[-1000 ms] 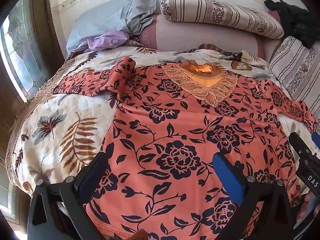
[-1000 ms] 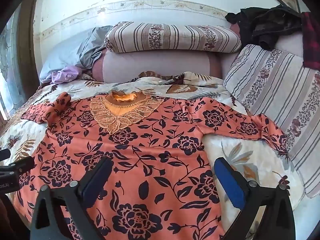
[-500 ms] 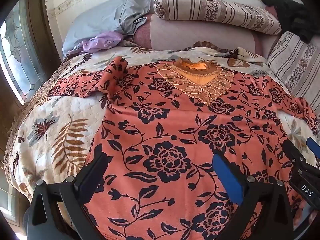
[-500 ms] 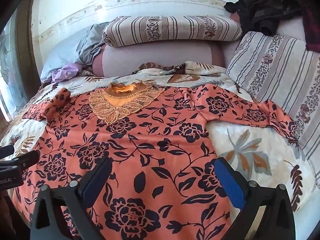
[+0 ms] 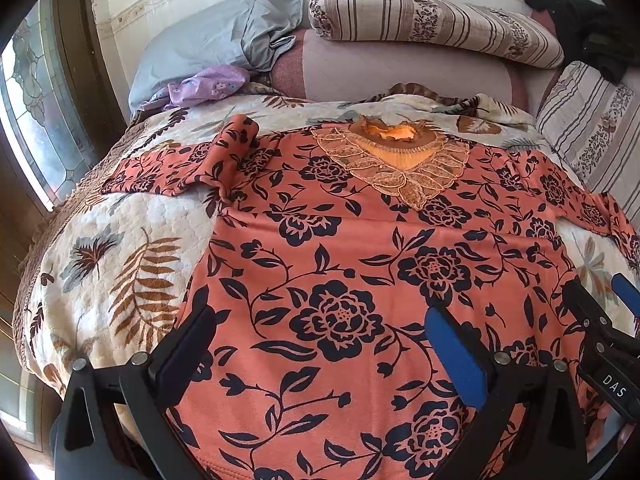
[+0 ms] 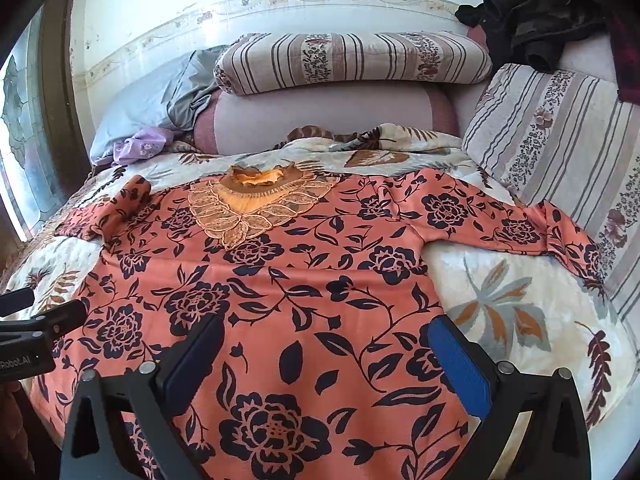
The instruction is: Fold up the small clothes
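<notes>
Quilt (image 5: 120, 240): cream, stitched, leaf print.
Top (image 5: 360, 280): soft orange knit, dark flowers, lace collar; spread flat on quilt, sleeves out.
Pillow (image 6: 352, 60): striped, long, at headboard.
Left gripper (image 5: 320, 344): jaws apart over hem.
Right gripper (image 6: 328, 356): jaws apart over hem; "DAS" on body.

You have one orange floral blouse (image 6: 304, 300) spread on one leaf-print quilt (image 6: 500, 312). Behind it you can count two striped cushions (image 6: 352, 60) (image 6: 560, 140), one grey pillow (image 6: 160, 108), one lilac cloth (image 6: 140, 146) and one dark garment heap (image 6: 532, 28). Two grippers (image 5: 320, 344) (image 6: 328, 352), both spread wide, holding nothing.
</notes>
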Demonstrator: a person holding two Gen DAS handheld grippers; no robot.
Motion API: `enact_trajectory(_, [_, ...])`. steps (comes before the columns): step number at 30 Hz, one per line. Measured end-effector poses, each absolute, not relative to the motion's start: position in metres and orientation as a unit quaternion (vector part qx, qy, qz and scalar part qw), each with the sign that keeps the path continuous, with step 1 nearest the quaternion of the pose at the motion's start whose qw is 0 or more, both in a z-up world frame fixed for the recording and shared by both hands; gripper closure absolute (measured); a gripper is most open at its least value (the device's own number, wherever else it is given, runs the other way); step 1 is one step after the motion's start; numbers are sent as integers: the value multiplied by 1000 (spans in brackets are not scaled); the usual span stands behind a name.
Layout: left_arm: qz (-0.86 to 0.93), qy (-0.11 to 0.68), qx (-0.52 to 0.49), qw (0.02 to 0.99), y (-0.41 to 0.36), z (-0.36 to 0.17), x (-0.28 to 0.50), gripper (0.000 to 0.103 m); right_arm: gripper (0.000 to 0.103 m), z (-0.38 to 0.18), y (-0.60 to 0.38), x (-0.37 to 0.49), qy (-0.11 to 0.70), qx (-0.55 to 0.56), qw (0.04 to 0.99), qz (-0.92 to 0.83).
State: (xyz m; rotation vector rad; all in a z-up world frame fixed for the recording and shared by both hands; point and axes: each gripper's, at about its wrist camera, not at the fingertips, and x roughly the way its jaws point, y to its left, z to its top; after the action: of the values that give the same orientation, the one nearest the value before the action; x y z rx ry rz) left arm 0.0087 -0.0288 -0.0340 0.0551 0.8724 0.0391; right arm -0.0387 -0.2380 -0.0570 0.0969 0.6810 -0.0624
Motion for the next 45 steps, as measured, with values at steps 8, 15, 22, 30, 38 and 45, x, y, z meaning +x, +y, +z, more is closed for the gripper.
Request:
enact_trajectory(8, [20,423,27,906,-29,-34,8,0,0,-55,-239,-41,330,50,942,-27])
enact_trajectory(15, [21,424,26,905,-29,-35,7,0,0,-55,-240,-41,329,50,943,-26])
enact_trajectory(22, [21,423,27,906,-29,-35,7,0,0,-54,-239,-41,327,49,943,-25])
enact_trajectory(30, [21,423,26,906,-29,-35,7,0,0,-53,-238,-42,325,49,944,-24])
enact_trajectory(38, [21,421,29,906,-32,-33,6,0,0,-52,-240,-43,323,51,945,-22])
enact_trajectory(45, [21,420,30,907,-33,-32,6,0,0,-51,-241,-43,321,51,946,-22])
